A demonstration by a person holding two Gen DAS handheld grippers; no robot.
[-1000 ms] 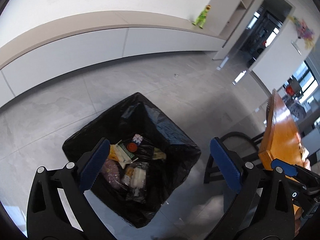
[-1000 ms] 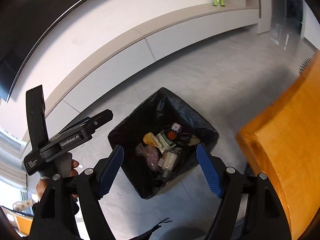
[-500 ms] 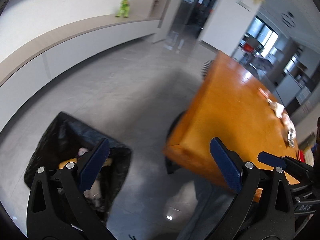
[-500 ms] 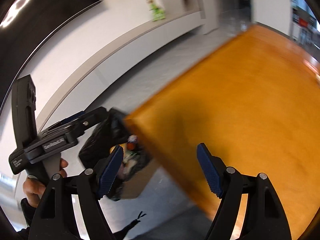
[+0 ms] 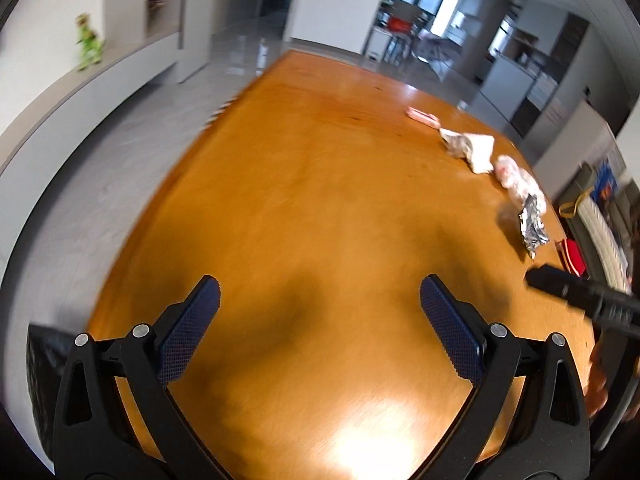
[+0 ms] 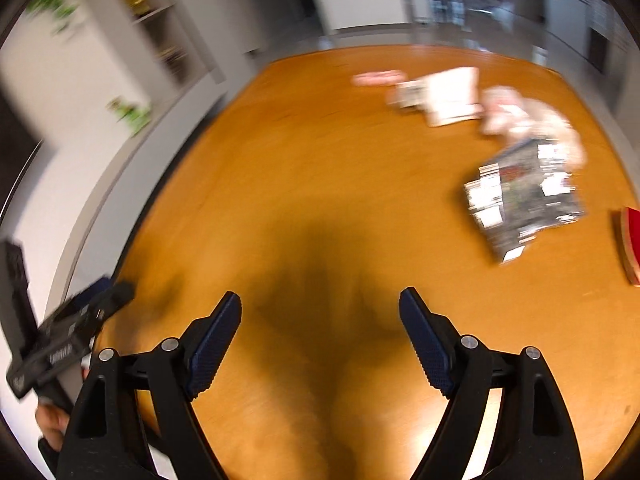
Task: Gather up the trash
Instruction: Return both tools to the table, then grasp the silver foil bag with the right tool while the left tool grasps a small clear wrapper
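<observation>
Both claws, left [image 5: 320,312] and right [image 6: 320,328], spread and empty, have swung from the bin to the worktop [image 5: 304,200]; the foil wrapper [image 6: 524,200] awaits collection.

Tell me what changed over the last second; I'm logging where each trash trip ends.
Both grippers swung away from the black-lined bin on the floor and up over the wooden table; the foil wrapper and the other litter have come into sight ahead. Nothing was gripped or dropped. The left gripper and right gripper stay open and empty.
</observation>
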